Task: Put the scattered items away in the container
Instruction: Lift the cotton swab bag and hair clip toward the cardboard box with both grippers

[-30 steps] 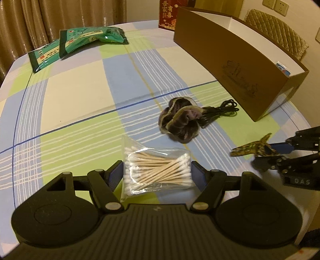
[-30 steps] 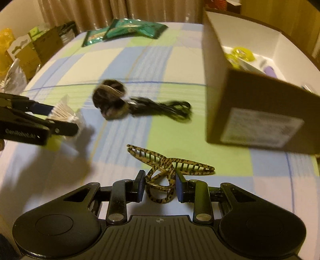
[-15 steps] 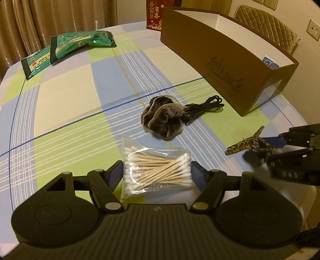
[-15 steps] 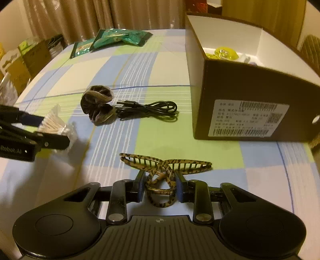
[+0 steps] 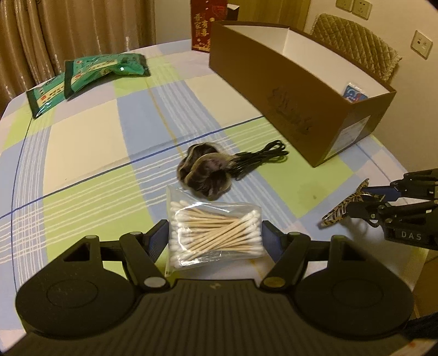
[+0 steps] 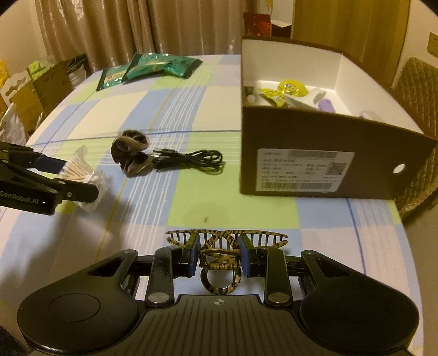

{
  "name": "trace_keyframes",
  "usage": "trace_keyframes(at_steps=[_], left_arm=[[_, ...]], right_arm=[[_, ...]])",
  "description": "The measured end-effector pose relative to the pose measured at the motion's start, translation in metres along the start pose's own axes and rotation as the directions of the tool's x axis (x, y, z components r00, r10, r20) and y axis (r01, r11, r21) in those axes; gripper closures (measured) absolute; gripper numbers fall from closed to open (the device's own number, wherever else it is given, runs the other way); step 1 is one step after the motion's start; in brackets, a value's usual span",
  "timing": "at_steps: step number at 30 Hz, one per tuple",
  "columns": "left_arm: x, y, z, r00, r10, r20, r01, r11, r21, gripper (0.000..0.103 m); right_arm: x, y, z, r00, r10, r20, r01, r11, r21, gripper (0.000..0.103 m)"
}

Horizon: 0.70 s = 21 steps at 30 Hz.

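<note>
My left gripper (image 5: 215, 235) is shut on a clear bag of cotton swabs (image 5: 216, 234) and holds it above the table; it also shows in the right wrist view (image 6: 82, 175). My right gripper (image 6: 219, 247) is shut on a leopard-print hair claw (image 6: 221, 254), lifted near the table's front edge; the claw also shows in the left wrist view (image 5: 346, 204). The brown cardboard box (image 6: 328, 148) stands open at the right with several small items inside. A dark scrunchie (image 5: 205, 172) and a black cable (image 5: 260, 158) lie on the checked tablecloth.
Two green packets (image 5: 90, 74) lie at the far left of the table. A red box (image 5: 205, 24) stands behind the cardboard box. A padded chair (image 5: 356, 38) is behind the table at the right. Bags and boxes (image 6: 32, 82) sit on the floor at the left.
Both grippers have risen and drawn back with their loads. The right gripper has turned so the box faces it squarely and the hair claw sits level.
</note>
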<state>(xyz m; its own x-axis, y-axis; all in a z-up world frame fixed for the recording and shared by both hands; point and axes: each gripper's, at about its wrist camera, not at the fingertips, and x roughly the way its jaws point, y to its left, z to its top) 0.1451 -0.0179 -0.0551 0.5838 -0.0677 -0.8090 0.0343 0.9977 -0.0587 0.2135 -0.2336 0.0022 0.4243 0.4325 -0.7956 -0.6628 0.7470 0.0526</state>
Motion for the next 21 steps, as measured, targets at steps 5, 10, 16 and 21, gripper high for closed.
trace_keyframes(at_steps=[5,10,16,21], left_arm=[[-0.005,-0.016,0.006,1.0,-0.021,0.02,0.021,1.0,0.024,0.034],[-0.01,-0.033,0.016,0.998,-0.05,0.045,0.047,0.998,0.047,0.034],[-0.018,-0.053,0.029,0.994,-0.08,0.075,0.074,0.994,0.074,0.034],[-0.025,-0.069,0.041,0.99,-0.108,0.095,0.099,0.991,0.091,0.034]], right_arm=[[-0.014,-0.009,0.0,1.0,-0.004,0.019,0.004,1.0,0.009,0.076],[-0.028,-0.019,0.002,0.999,0.002,0.04,-0.003,1.0,0.02,0.076],[-0.05,-0.035,0.01,0.997,0.016,0.079,-0.019,0.999,0.037,0.076],[-0.07,-0.052,0.019,0.992,0.031,0.123,-0.037,0.998,0.046,0.076]])
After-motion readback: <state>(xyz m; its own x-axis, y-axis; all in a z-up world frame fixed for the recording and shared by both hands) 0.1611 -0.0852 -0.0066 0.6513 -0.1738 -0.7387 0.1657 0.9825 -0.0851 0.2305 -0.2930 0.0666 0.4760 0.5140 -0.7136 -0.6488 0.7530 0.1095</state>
